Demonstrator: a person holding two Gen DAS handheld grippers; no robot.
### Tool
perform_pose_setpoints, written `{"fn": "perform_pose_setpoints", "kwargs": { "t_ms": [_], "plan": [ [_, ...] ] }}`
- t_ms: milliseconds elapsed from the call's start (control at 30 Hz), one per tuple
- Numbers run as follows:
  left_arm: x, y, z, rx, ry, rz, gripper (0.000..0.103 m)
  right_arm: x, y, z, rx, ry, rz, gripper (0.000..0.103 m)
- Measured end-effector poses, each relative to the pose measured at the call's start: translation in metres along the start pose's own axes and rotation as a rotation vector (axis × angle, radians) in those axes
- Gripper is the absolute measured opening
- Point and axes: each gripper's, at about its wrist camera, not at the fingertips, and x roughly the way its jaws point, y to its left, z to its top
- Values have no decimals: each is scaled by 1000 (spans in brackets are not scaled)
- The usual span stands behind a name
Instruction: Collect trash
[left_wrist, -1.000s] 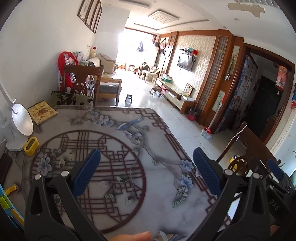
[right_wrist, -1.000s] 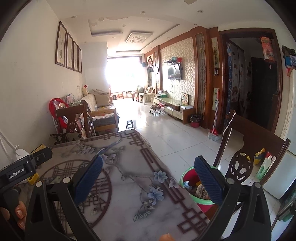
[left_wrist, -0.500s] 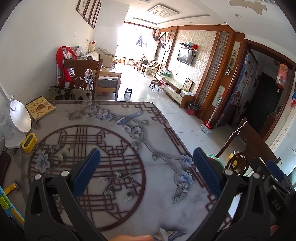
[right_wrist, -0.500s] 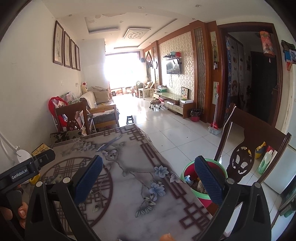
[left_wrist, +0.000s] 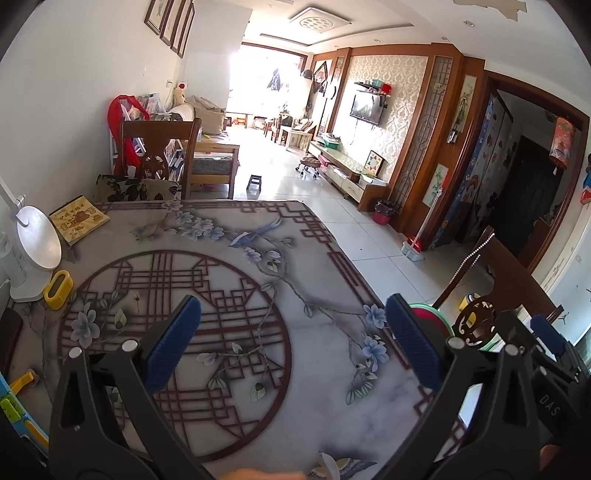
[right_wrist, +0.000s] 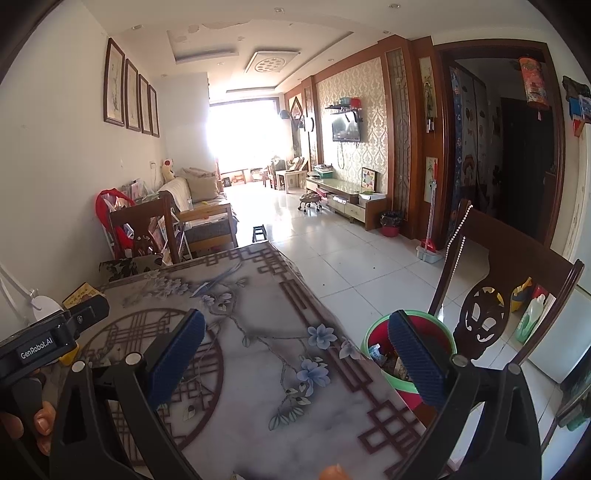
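My left gripper (left_wrist: 291, 343) is open and empty above the patterned table (left_wrist: 207, 236). My right gripper (right_wrist: 295, 354) is open and empty over the table's right edge (right_wrist: 295, 295). A red bin with a green rim (right_wrist: 373, 332) stands on the floor beside the table and holds several pieces of trash; its rim also shows in the left wrist view (left_wrist: 424, 307). A small white scrap (left_wrist: 327, 465) and an orange bit (left_wrist: 258, 474) lie at the table's near edge. The orange bit also shows in the right wrist view (right_wrist: 334, 472).
A white lamp (left_wrist: 35, 254), a yellow tape holder (left_wrist: 58, 284) and a booklet (left_wrist: 79, 218) sit on the table's left side. Wooden chairs stand at the far end (left_wrist: 159, 147) and by the bin (right_wrist: 491, 295). Tiled floor (right_wrist: 332, 251) stretches beyond.
Both grippers have tilted and moved slightly, so more of the table and the bin show. Both stayed open and empty.
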Motion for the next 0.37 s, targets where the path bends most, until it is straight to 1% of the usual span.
{"fn": "perform_pose_setpoints", "kwargs": {
  "t_ms": [100, 167, 267, 300, 367],
  "plan": [
    [4, -1, -1, 11, 10, 9, 98, 8, 1, -3, -9, 24, 6, 96],
    [15, 13, -7, -35, 37, 39, 98, 22, 4, -10, -24, 71, 22, 96],
    [39, 41, -25, -80, 92, 143, 98, 53, 15, -30, -79, 157, 46, 96],
    [49, 55, -34, -94, 127, 181, 98, 64, 19, -38, -100, 185, 52, 96],
    [71, 93, -61, -129, 224, 278, 98, 94, 31, -62, -150, 262, 78, 96]
  ]
}}
